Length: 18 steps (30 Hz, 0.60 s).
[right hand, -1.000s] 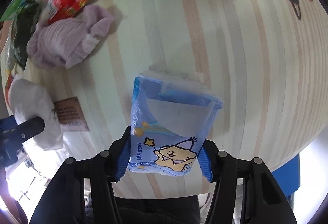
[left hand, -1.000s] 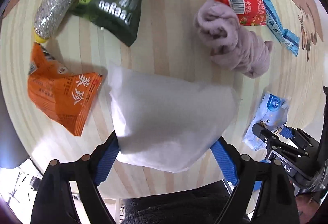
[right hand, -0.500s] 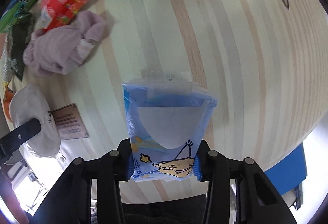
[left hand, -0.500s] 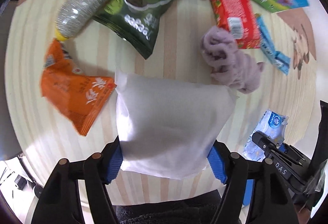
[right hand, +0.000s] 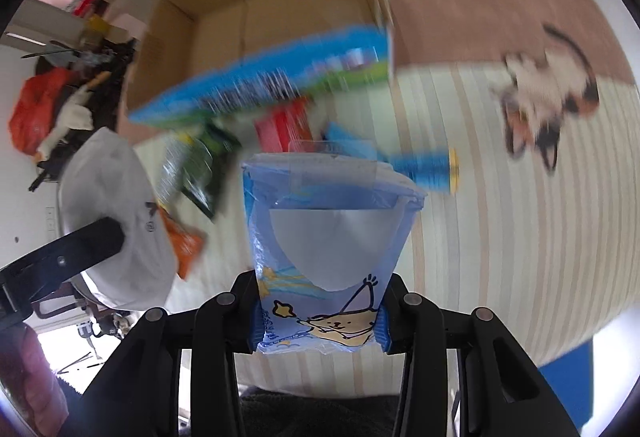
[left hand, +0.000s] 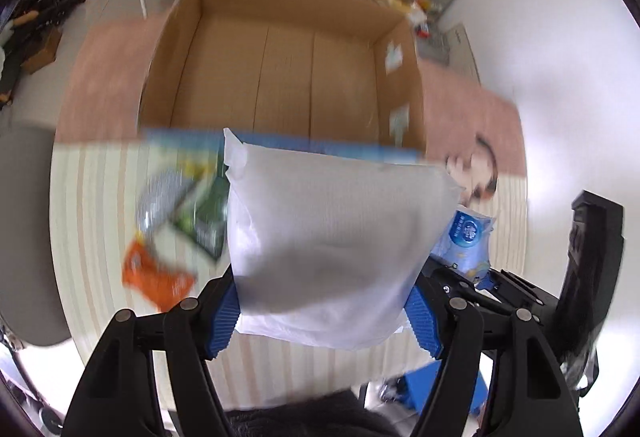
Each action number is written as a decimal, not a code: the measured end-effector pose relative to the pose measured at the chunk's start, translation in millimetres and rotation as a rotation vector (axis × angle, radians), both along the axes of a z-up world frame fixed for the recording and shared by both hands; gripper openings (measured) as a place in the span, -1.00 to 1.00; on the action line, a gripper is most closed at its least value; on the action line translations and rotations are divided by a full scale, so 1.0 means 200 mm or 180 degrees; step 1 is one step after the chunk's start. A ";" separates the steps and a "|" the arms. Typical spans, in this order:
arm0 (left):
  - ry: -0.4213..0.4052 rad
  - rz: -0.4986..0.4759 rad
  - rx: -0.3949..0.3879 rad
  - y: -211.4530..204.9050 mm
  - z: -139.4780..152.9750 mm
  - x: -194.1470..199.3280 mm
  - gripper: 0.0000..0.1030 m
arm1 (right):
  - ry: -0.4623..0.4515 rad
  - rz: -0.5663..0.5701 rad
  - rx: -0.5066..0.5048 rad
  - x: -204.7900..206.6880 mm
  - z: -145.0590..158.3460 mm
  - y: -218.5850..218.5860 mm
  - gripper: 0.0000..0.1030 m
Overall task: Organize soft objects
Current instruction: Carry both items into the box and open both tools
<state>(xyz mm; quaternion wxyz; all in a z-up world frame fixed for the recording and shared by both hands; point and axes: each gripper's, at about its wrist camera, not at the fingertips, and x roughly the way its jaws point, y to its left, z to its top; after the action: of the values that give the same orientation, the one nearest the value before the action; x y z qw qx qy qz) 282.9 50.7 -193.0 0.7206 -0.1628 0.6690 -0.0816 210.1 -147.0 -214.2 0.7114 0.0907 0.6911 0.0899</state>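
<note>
Both packs lifted off table toward cardboard box (left hand: 280,69): left hand-held gripper (left hand: 326,307) clamps puffy white pack (left hand: 332,237), right hand-held gripper (right hand: 318,329) clamps blue cartoon tissue pack (right hand: 324,237).

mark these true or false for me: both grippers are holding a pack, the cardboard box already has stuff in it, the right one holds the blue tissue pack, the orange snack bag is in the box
1. Both grippers hold a pack. True: the left gripper is shut on the white pack, and the right gripper is shut on the blue tissue pack.
2. The cardboard box already has items in it. False: the floor that shows is bare.
3. The right gripper holds the blue tissue pack. True.
4. The orange snack bag is in the box. False: it lies on the striped table.
</note>
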 end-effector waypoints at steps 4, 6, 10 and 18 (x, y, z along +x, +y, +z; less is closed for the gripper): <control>-0.0033 0.0026 0.0201 -0.01 -0.02 0.42 0.35 | -0.0212 0.0152 -0.0095 0.45 0.04 0.08 -0.16; 0.0108 0.0053 0.0255 -0.01 -0.11 0.62 0.35 | -0.0214 0.0208 -0.0141 0.70 -0.03 0.11 -0.16; 0.0492 0.0090 0.0272 0.02 -0.35 0.95 0.35 | -0.0059 0.0297 -0.0203 1.13 -0.22 0.19 -0.16; 0.0971 0.0030 0.0301 0.02 -0.75 1.30 0.35 | 0.0198 0.0540 -0.0472 1.57 -0.66 0.29 -0.16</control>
<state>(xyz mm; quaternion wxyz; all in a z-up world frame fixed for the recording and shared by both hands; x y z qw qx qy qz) 542.3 53.7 -342.4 0.6178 -0.1423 0.7731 -0.0210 524.9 -88.5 -346.6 0.6842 -0.0182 0.7228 0.0956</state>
